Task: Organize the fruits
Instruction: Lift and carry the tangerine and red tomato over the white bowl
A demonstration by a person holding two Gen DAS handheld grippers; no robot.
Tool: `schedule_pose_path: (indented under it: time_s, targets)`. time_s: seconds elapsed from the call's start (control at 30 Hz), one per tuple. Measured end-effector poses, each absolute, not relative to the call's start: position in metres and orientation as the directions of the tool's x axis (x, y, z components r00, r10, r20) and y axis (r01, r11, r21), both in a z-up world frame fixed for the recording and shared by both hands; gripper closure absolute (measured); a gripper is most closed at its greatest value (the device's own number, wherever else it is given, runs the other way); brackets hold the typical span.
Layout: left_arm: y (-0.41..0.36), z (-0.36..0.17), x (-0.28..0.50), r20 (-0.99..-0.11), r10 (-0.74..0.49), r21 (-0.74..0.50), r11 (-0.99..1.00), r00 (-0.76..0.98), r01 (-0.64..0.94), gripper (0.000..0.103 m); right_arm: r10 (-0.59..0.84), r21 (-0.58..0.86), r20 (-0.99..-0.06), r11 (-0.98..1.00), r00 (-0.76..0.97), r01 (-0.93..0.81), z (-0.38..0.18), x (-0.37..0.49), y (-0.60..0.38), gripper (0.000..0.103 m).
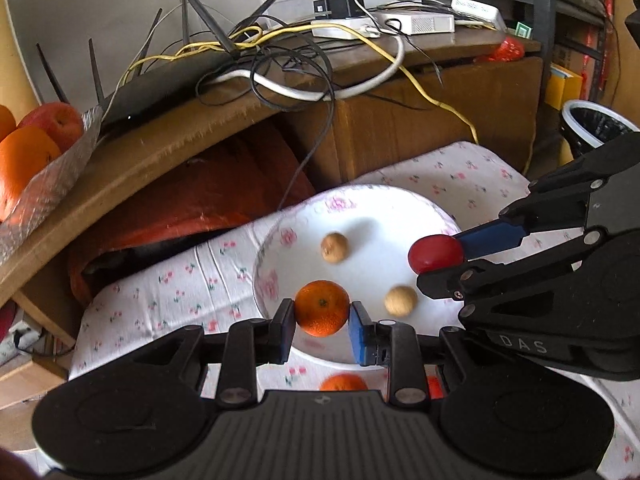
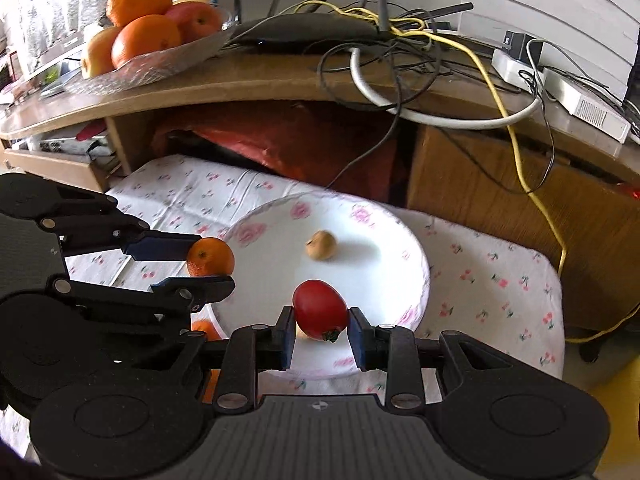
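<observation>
Item one: a small mandarin (image 1: 322, 308), which we find clamped between the blue pads of the left gripper (image 1: 322, 320) over the near rim of the white floral plate (image 1: 360, 208). Item two: a red tomato (image 2: 320, 309), which we find pinched in the right gripper (image 2: 320, 326), stem end down, over the plate's near side. On the plate we count two tan walnut-like fruits (image 1: 334, 247) (image 1: 401, 300), well apart. A second mandarin (image 1: 343, 382) lies on the cherry-print cloth (image 1: 160, 280) just beside the plate. Further out we log a wooden desk (image 2: 240, 76) bearing tangled cables (image 2: 400, 40) and a glass dish (image 2: 152, 68) of oranges and apples.
</observation>
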State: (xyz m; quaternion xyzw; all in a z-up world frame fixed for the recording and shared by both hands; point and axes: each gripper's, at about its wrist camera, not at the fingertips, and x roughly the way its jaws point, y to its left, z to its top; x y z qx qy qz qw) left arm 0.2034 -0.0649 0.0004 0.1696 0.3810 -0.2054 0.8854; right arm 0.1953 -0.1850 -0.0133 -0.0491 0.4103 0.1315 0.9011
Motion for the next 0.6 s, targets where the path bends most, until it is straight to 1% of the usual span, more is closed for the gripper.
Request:
schedule_pose_path:
  time_s: [0.6]
  targets:
    - [-0.072, -0.023, 0.241, -0.769, -0.230, 0.122, 0.864, 0.597, 0.489, 0.067, 0.182, 0.006, -0.768, 0.961, 0.614, -0.277, -0.031, 0.237, -0.187, 0.077]
